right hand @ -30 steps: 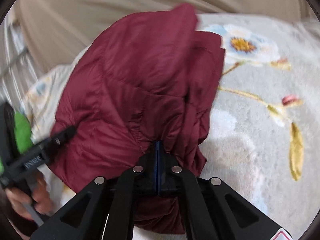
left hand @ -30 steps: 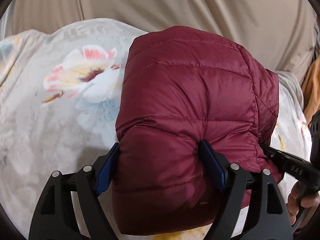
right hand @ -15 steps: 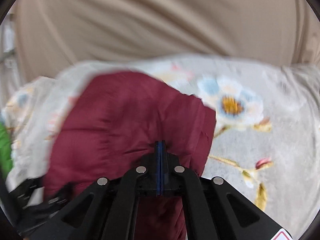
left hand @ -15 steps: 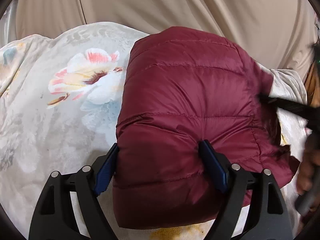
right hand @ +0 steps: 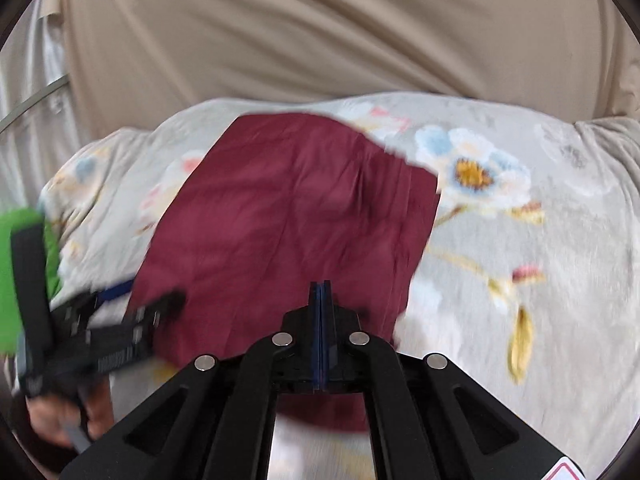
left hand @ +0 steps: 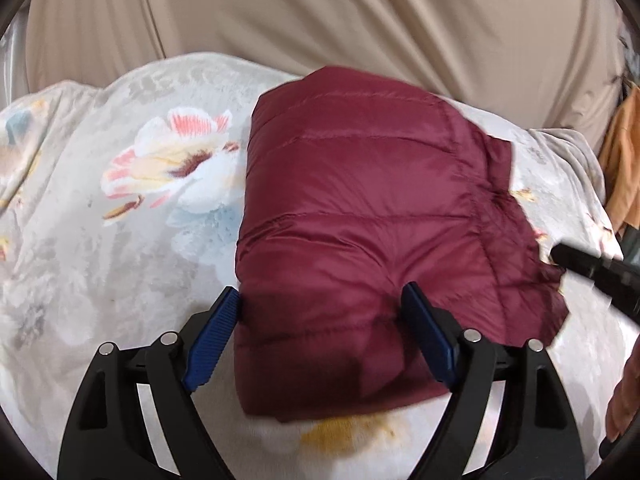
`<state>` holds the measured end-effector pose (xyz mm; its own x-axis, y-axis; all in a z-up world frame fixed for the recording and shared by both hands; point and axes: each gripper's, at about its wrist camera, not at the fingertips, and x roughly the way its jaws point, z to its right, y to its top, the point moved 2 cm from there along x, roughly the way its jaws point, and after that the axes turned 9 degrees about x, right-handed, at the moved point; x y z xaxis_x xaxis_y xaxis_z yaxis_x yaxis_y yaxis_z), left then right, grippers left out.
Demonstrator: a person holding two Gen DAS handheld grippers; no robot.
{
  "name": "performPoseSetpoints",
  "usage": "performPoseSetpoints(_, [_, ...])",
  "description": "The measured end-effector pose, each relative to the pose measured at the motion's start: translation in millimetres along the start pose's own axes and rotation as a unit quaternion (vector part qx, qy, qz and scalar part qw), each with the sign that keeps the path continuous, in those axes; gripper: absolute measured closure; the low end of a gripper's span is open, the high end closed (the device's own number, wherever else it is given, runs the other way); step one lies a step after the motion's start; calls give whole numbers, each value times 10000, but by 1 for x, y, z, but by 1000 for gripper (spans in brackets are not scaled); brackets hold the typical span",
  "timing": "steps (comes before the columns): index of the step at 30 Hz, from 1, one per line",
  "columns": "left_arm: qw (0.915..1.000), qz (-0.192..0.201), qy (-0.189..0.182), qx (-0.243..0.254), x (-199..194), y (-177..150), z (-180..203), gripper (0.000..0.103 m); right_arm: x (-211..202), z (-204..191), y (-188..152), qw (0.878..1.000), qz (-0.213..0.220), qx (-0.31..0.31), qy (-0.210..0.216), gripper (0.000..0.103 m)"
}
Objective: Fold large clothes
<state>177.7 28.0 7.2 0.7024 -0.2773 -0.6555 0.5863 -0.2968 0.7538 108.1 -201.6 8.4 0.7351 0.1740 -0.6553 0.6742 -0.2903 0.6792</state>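
Now | folded maroon jacket (left hand: 360,240) long axis runs away | left claw (left hand: 320,332) spread astride near edge | right claw (right hand: 320,312) pinched together

Jacket (left hand: 360,232): laid folded on the blanket (left hand: 100,260), right of the large flower print.
Left gripper (left hand: 320,336): placed at the jacket's near edge, jaws straddling it.
Right gripper (right hand: 320,332): set at the jacket's near right corner.
Curtain (left hand: 360,20): hung behind the bed.

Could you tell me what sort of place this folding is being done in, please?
Probably a bedroom at home: the maroon jacket lies on a plush floral blanket spread like bedding, with beige curtain-like drapery behind it.
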Motion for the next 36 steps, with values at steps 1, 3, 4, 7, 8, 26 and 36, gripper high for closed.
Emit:
performPoseSetpoints(1, [10000,12,-22,67,-6,-2,3,23,1,1,-6,10000,-84,-34,-14,103])
performPoseSetpoints(3, [9998,-39,-21,188,-12,-9,10,23,13,7,-25,9994,-327,-13,-117,103])
performPoseSetpoints(4, [9997,-64,8,227,-12,-11,11,23,17,10,-32,9990,-416,30,-153,103])
performPoseSetpoints(7, [9994,-224,152,219,-2,-23,9,21,36,20,-46,9983,-526,151,-181,103])
performPoseSetpoints(8, [9994,-274,147,144,2,-26,6,21,40,22,-49,9984,-513,143,-172,103])
performPoseSetpoints(26, [9980,-9,342,-531,-13,-43,7,22,48,30,-4,9974,-105,479,-521,103])
performPoseSetpoints(36, [9979,68,482,-431,-16,-61,13,10,6,14,-31,9980,178,342,-508,91])
